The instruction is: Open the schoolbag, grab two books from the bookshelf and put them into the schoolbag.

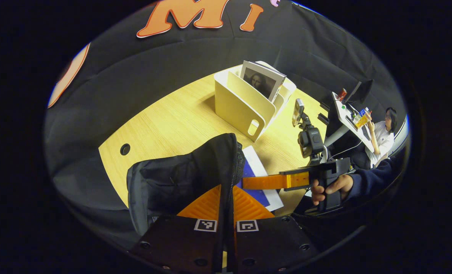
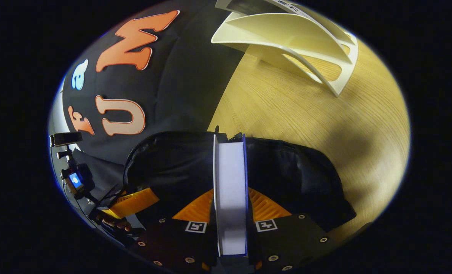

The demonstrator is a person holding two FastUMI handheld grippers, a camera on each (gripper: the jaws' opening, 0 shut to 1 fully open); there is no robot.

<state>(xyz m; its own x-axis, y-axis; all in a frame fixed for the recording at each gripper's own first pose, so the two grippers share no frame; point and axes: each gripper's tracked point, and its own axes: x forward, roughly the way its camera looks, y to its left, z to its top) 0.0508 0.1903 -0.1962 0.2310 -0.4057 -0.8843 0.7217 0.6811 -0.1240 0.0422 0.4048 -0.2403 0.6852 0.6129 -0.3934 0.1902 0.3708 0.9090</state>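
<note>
The left gripper (image 1: pixel 226 198) pinches the black bag's (image 1: pixel 176 179) opening edge between both fingers, holding it up from the table (image 1: pixel 172 121). The right gripper (image 2: pixel 229 205), held level in a sleeved hand (image 1: pixel 330 188), clamps a book (image 2: pixel 230 190) edge-on, its front end at the bag's mouth. Beyond stands the cream shelf (image 1: pixel 245 102) with another book (image 1: pixel 262 80) upright inside.
</note>
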